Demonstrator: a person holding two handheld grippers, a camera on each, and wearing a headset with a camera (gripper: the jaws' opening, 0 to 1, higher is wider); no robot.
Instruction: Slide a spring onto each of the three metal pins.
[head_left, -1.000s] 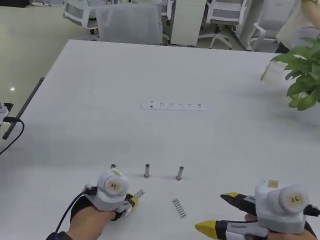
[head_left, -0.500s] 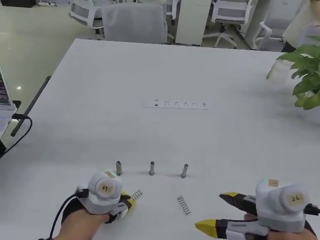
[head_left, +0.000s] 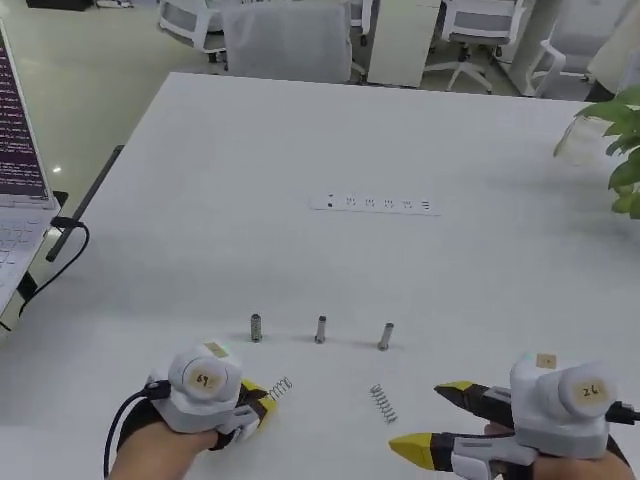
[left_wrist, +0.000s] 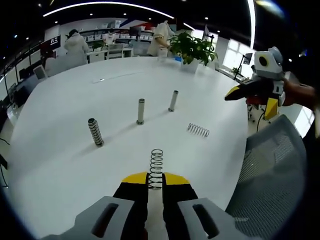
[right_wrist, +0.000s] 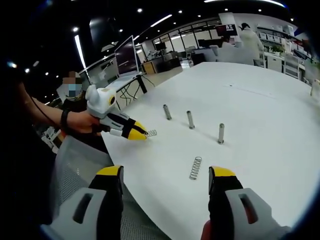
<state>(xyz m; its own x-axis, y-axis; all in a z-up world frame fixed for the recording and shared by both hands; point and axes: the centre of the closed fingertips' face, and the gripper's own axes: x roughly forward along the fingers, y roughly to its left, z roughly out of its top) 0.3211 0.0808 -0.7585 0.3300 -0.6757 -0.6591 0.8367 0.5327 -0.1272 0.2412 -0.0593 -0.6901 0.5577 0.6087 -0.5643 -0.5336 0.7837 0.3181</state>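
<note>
Left gripper (left_wrist: 155, 179) pulled back, jaws gripping spring (left_wrist: 156, 165), right gripper (right_wrist: 166, 171) jaws wide apart.

In the head view the left claw (head_left: 258, 400) sits mostly under its own round housing, with the yellow tips peeking out. In the left gripper view the near end of the spring (left_wrist: 156, 165) is buried between that claw's closed jaws. The head view's bottom edge cuts off the rear of the right claw (head_left: 425, 420). A laptop (head_left: 20, 150) is cropped at the left edge and a plant (head_left: 628, 180) at the right. The marks on the power strip (head_left: 378, 205) are too small to read.
</note>
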